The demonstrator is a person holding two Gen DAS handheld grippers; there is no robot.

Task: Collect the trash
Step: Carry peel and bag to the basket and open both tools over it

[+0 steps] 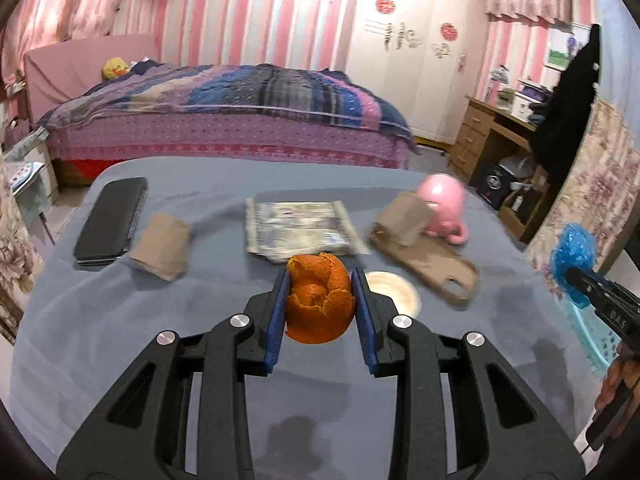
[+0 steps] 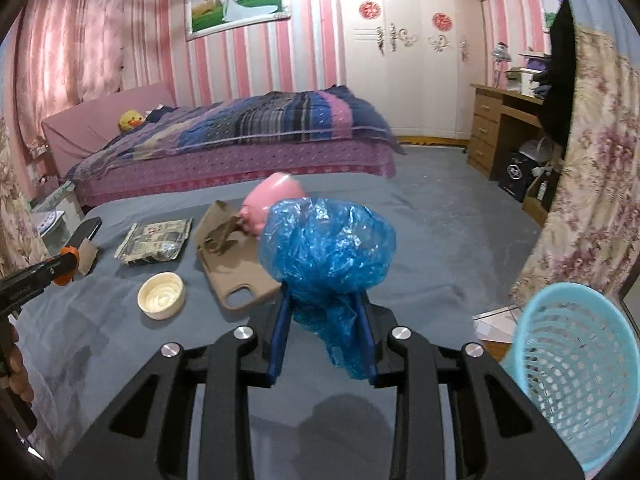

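My left gripper (image 1: 320, 280) is shut on an orange peel (image 1: 320, 300) and holds it above the grey table cloth (image 1: 120, 320). My right gripper (image 2: 324, 300) is shut on a crumpled blue plastic bag (image 2: 328, 244), held above the table's right side; the bag also shows at the right edge of the left wrist view (image 1: 572, 260). A light blue mesh trash basket (image 2: 576, 368) stands on the floor to the right of the table. On the table lie a cream lid (image 2: 161, 295), a flattened foil wrapper (image 1: 300, 228) and pieces of brown cardboard (image 1: 162, 246).
A brown phone case (image 1: 436, 264), a pink pig figure (image 1: 444, 204) and a black wallet-like case (image 1: 110, 220) also lie on the table. Beyond it are a bed (image 1: 240, 108), a wardrobe and a wooden desk (image 1: 492, 128). A floral curtain (image 2: 592, 184) hangs at right.
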